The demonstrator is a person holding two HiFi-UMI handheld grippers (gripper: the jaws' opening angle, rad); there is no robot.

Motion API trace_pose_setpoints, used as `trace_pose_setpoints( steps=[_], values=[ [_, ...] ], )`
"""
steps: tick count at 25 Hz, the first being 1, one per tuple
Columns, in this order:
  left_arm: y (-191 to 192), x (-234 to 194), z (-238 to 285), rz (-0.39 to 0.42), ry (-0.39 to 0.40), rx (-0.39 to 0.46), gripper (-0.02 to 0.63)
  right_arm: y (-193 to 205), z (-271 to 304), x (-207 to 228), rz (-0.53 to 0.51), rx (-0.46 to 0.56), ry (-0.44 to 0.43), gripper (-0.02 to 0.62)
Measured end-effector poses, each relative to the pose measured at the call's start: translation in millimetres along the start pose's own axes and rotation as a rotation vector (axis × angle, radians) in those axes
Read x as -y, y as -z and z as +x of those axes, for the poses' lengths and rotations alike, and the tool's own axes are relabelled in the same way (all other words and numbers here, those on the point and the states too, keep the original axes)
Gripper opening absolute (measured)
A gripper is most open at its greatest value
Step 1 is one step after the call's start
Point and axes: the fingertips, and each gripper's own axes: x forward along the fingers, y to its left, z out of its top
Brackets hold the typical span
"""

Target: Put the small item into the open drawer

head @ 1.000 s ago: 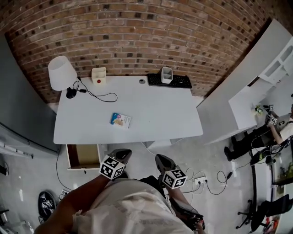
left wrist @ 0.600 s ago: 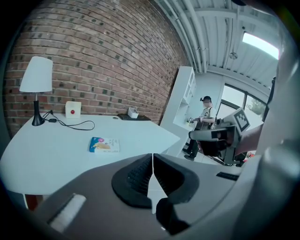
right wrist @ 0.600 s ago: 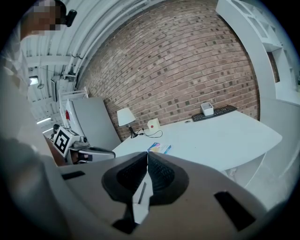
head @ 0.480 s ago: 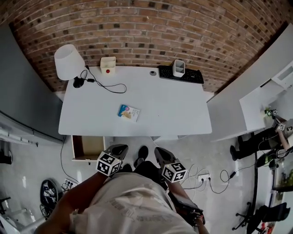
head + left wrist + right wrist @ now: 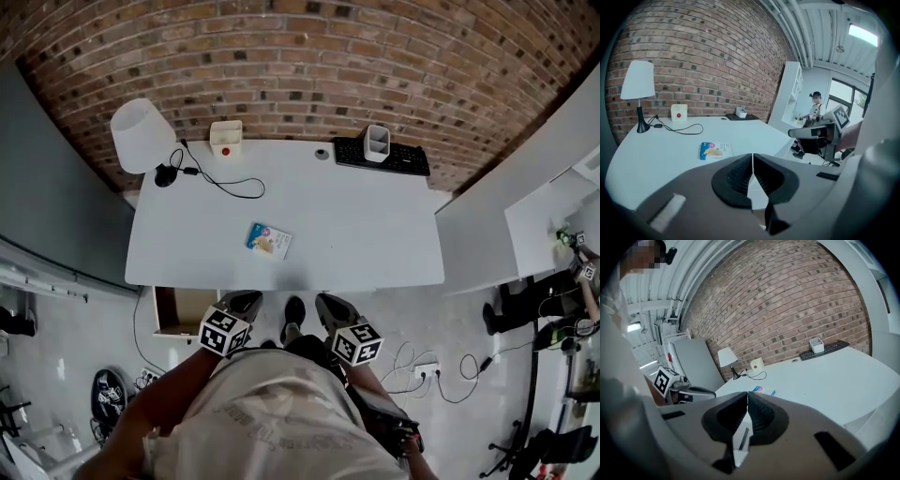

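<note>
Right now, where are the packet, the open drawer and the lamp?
packet [image 5: 269, 240], head view, middle of its printed face.
drawer [image 5: 183, 310], head view, its bare inside.
lamp [image 5: 141, 135], head view, middle of the white shade.

flat blue packet [image 5: 270, 240], open drawer [image 5: 183, 311]

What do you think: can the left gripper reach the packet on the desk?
Probably yes: only bare desk lies between the left gripper and the packet, though its shut fingers must open first.
</note>
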Motion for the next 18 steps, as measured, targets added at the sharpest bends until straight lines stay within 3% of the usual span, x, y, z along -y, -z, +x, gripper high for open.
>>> trace_pose_setpoints(
  steps=[9,18],
  values=[
    [-26.1,-23.6,37.5,-0.012,-0.021,-0.013,0.012,-29.3,30.6,36.3,-0.003,-0.021,-0.017,0.006],
    [-28.1,-44.8,64.4,-0.043,-0.06,-0.054,0.012,-42.7,63.9,63.3,-0.001,-0.076,-0.058,0.006]
  ],
)
